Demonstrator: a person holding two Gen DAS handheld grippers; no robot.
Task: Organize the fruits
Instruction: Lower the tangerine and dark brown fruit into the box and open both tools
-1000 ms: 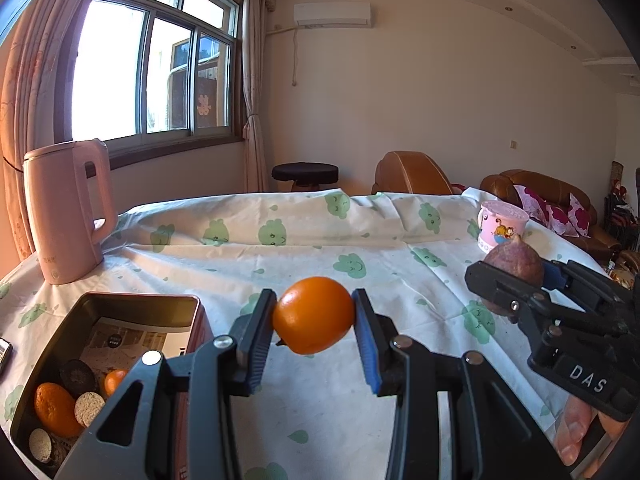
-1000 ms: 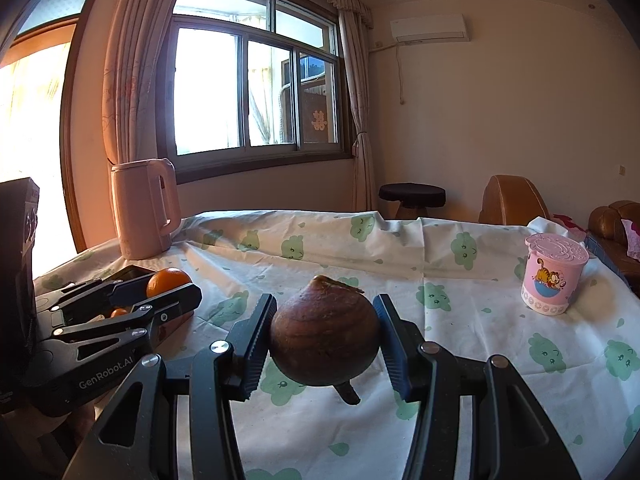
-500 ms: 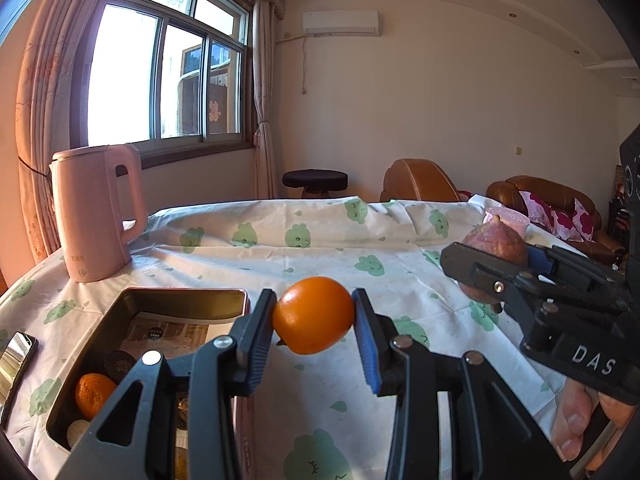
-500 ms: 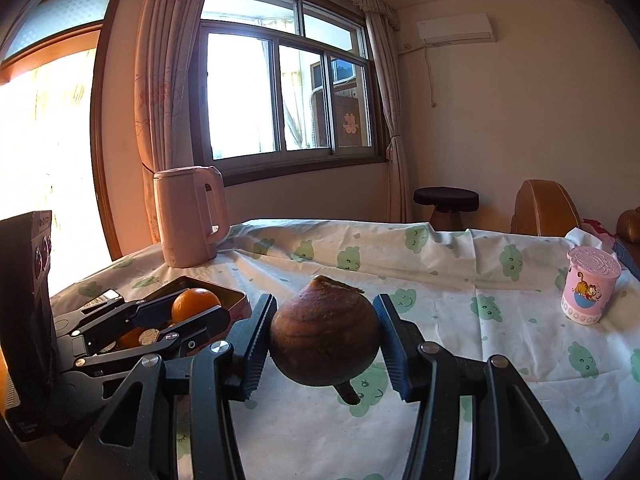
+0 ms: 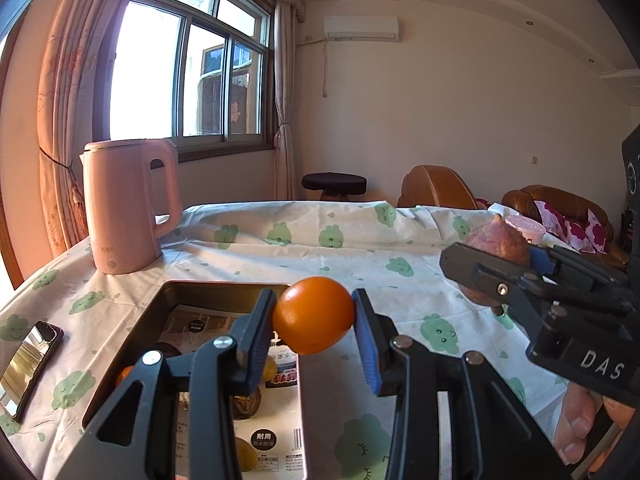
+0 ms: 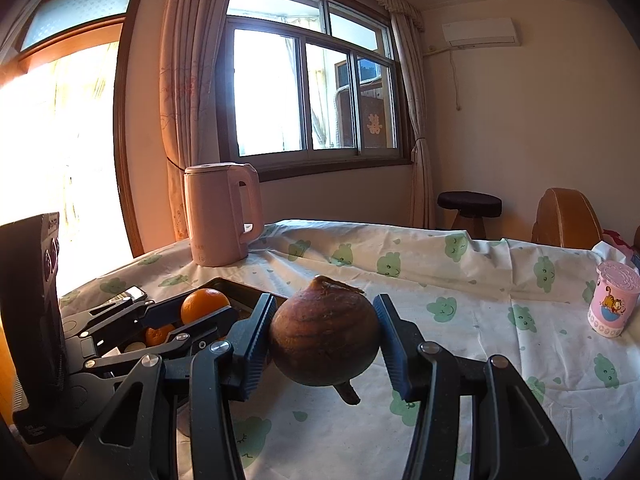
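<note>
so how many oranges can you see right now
2 for sure: one orange clamped in the left hand-held gripper above the metal tray, and one smaller orange lying in that tray. The gripper hides part of the tray, so more may sit underneath.

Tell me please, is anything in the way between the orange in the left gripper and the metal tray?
Nothing visible blocks it. The left gripper holds the orange above the tray, whose open top is uncovered. Fruit already lies inside, but bare lining remains.
</note>
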